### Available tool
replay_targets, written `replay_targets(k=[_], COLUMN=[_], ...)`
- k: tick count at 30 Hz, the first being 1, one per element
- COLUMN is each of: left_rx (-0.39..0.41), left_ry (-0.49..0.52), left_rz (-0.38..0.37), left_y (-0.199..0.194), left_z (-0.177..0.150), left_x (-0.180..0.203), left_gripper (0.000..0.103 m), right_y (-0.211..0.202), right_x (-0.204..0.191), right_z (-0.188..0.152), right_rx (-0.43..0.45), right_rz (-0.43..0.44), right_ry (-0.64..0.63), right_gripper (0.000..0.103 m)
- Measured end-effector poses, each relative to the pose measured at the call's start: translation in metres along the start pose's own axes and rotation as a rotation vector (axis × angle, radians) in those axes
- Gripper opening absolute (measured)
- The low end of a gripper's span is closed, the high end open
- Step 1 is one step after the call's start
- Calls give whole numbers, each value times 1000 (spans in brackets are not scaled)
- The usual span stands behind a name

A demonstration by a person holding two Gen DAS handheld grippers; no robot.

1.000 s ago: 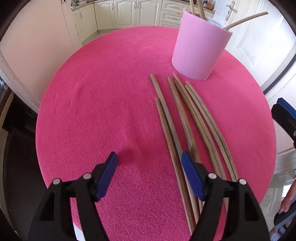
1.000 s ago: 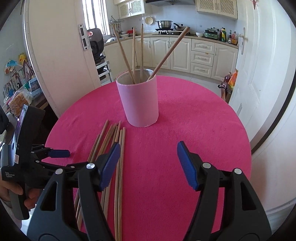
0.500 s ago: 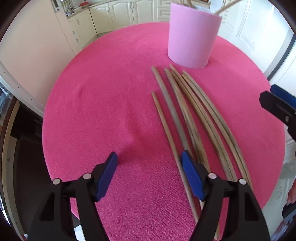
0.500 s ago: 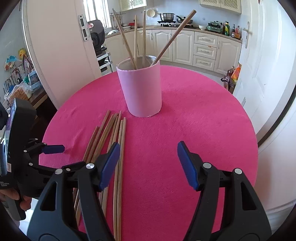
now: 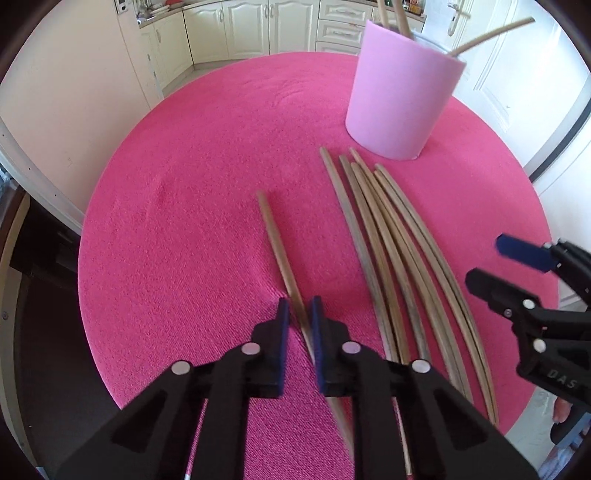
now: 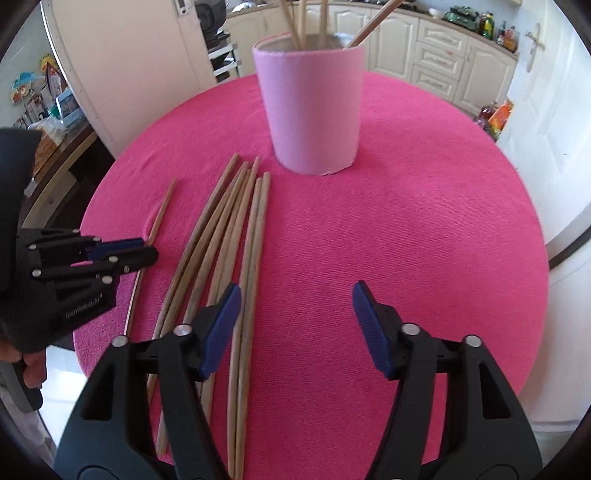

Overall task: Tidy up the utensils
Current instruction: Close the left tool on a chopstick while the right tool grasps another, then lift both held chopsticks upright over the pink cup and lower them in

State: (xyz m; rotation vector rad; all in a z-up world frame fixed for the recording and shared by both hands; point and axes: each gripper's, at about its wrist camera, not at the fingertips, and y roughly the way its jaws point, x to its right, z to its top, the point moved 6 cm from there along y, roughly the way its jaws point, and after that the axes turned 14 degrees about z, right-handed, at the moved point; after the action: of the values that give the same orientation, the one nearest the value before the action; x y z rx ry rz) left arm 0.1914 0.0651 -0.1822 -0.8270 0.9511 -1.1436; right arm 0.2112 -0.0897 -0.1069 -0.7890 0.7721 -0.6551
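Cloth (image 5: 192, 229) of strong pink colour covers the round table under my two grippers, and it has a fine woven texture with a small wrinkle near my left gripper. Around the table I see a kitchen: at the left a cream wall panel (image 5: 55, 96), behind it cream cabinets (image 5: 273, 26) with a worktop, and at the right a white door (image 6: 535, 85) with a handle.

My left gripper (image 5: 297, 314) is pressed together on a single wooden stick (image 5: 277, 243), which lies on the cloth apart from the others, to their left. I count one such stick alone. Next to the right lies a bundle of sticks (image 5: 388, 251), side by side and touching, with their far ends near the cup; I count six of them in the right wrist view, where they run under the left finger of my right gripper. One pink cup (image 6: 310, 110) stands upright further back on the cloth, and inside it I count four sticks leaning on the rim (image 6: 323, 22).

My right gripper (image 6: 295, 325) is spread wide and pinches nothing; it hangs over the cloth, with its left pad (image 6: 221, 328) above the bundle.
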Motion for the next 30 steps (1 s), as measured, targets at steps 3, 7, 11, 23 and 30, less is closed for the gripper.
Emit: replay_targets(k=[3,7,11,23,30], left_rx=[2,18,26,61,123], left_ry=[-14,-32,-43,-69,-81], left_rz=[-15,-29,-43,-91,-126], left_y=[1,1,3,-5,-24], left_z=[4,12,16,28,34], left_x=[-4,-11,-9,-4,-3], left_gripper=[6,6,6,6,6], right_y=[7,11,15,33,19], right_x=[-2,-4,-9,-18,-12], right_z=[2,3,6,13,13], right_rx=[-36,-62,-81,-143,-54], right_rz=[10,-1,-13,-42,-20], right_ry=[-2,-14,-31,-83,-68], right_gripper=[33,28,24,17,7])
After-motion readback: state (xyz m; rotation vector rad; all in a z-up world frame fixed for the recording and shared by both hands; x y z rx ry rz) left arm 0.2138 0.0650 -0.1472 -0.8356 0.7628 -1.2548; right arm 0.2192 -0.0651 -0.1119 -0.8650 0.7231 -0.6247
